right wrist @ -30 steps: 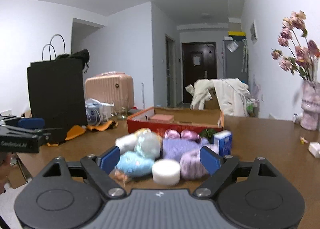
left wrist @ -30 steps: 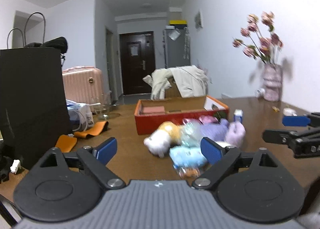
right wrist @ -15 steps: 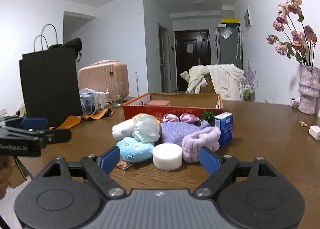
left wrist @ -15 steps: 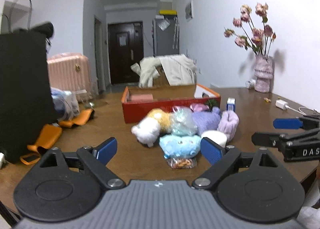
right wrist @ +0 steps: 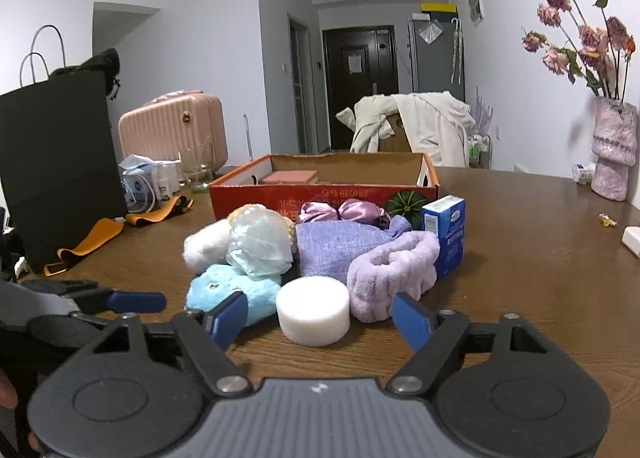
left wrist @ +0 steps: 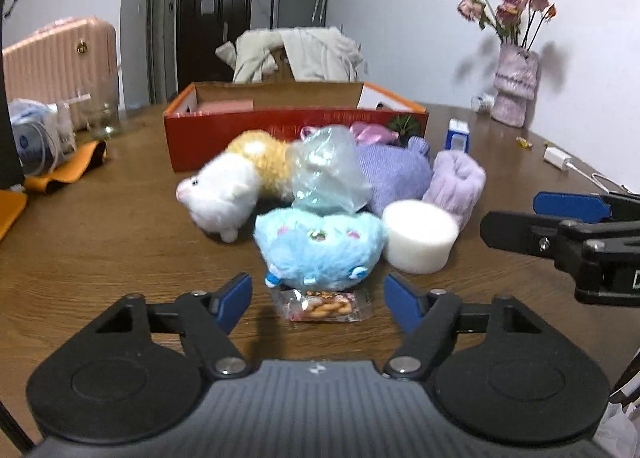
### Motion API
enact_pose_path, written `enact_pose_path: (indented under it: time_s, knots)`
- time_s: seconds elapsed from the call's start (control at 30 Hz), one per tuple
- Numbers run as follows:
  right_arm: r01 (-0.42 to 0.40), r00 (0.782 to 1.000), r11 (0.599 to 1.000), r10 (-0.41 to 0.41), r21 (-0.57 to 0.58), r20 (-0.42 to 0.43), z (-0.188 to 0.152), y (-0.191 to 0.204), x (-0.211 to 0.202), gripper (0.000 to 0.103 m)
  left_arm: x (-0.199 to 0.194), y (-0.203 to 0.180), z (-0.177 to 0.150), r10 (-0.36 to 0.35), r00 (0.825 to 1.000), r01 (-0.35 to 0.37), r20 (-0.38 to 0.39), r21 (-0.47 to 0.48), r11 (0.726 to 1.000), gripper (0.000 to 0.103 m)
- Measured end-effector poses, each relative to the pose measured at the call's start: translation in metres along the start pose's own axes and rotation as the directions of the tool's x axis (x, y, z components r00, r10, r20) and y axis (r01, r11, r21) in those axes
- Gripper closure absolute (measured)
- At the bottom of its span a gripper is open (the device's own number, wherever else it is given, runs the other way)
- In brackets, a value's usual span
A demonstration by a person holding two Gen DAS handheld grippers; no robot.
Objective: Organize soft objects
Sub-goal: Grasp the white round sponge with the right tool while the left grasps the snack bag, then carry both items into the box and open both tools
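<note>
A heap of soft things lies on the brown table before an open red box [left wrist: 280, 125] [right wrist: 320, 193]. It holds a blue plush [left wrist: 320, 250] [right wrist: 228, 290], a white and yellow plush [left wrist: 228, 193], a clear bagged item [left wrist: 328, 173] [right wrist: 260, 246], a purple knit piece [left wrist: 392, 173] [right wrist: 336, 246], a lilac headband [left wrist: 456, 181] [right wrist: 392, 270] and a white foam disc [left wrist: 418, 236] [right wrist: 314, 310]. My left gripper [left wrist: 318, 298] is open, just short of the blue plush, over a snack packet [left wrist: 324, 306]. My right gripper [right wrist: 318, 318] is open, with the foam disc between its fingertips.
A blue carton [right wrist: 448, 234] stands beside the headband. A flower vase [right wrist: 612, 153] is at the far right. A black paper bag [right wrist: 56, 169], orange straps [right wrist: 96, 234] and a glass [right wrist: 196, 173] are on the left. A white charger [left wrist: 558, 157] lies to the right.
Both grippers have moved forward and down toward the heap. The soft things now look larger and closer. Both stay open.
</note>
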State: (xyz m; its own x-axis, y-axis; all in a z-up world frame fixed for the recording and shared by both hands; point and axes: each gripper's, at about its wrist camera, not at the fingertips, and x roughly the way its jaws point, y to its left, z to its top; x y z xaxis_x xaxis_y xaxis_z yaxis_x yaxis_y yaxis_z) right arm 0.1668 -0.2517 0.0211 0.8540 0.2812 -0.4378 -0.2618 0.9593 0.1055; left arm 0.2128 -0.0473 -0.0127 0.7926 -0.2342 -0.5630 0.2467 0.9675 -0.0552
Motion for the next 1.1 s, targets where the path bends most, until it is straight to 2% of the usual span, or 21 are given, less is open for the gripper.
enact_pose_path:
  time_s: [0.07,0.13,0.23,0.37,0.4,0.43,0.6,0.63,0.67,0.9,1.1]
  knots:
    - [-0.007,1.0,1.0,0.007,0.004,-0.011,0.002,0.001,0.01,0.029,0.005,0.004,-0.001,-0.008,1.0,0.008,-0.02,-0.011,1.0,0.037]
    - [-0.017,1.0,1.0,0.017,0.003,-0.02,0.004,0.004,0.019,0.03,0.01,0.007,-0.003,-0.015,0.999,0.014,-0.047,-0.021,1.0,0.054]
    - [-0.034,0.999,0.999,0.033,-0.012,-0.038,0.007,0.01,0.034,0.031,0.006,0.013,-0.004,-0.008,0.999,0.007,-0.047,-0.012,1.0,0.067]
    - [-0.009,0.997,1.0,0.006,-0.028,-0.083,0.007,0.016,0.056,0.032,0.001,0.026,-0.004,0.001,0.999,-0.002,-0.046,-0.027,1.0,0.072]
    - [0.005,0.996,1.0,-0.008,-0.027,-0.092,0.007,0.016,0.061,0.033,-0.001,0.029,-0.004,0.009,0.999,-0.01,-0.042,-0.031,0.999,0.08]
    - [0.019,0.994,1.0,-0.021,-0.025,-0.104,0.006,0.016,0.066,0.033,-0.002,0.032,-0.003,0.014,0.999,-0.015,-0.041,-0.036,0.999,0.082]
    - [0.053,0.986,0.998,-0.056,-0.023,-0.155,0.001,0.015,0.082,0.033,-0.008,0.041,0.001,0.023,1.0,-0.024,-0.019,-0.053,0.998,0.082]
    - [0.054,0.986,0.998,-0.057,-0.022,-0.156,0.0,0.015,0.083,0.039,-0.008,0.042,0.002,0.024,1.0,-0.025,-0.016,-0.056,0.998,0.083]
    - [0.054,0.985,0.998,-0.056,-0.019,-0.16,-0.001,0.015,0.084,0.05,-0.01,0.042,0.002,0.021,1.0,-0.022,-0.012,-0.058,0.998,0.083]
    - [0.039,0.99,0.999,-0.041,-0.02,-0.137,-0.002,0.018,0.059,0.05,-0.032,0.036,0.005,0.012,0.999,-0.011,0.032,-0.048,0.999,0.083]
    - [0.046,0.996,0.999,-0.047,-0.022,-0.072,-0.002,0.022,0.011,0.05,-0.062,0.023,0.002,0.004,0.996,-0.001,0.084,-0.032,0.999,0.083]
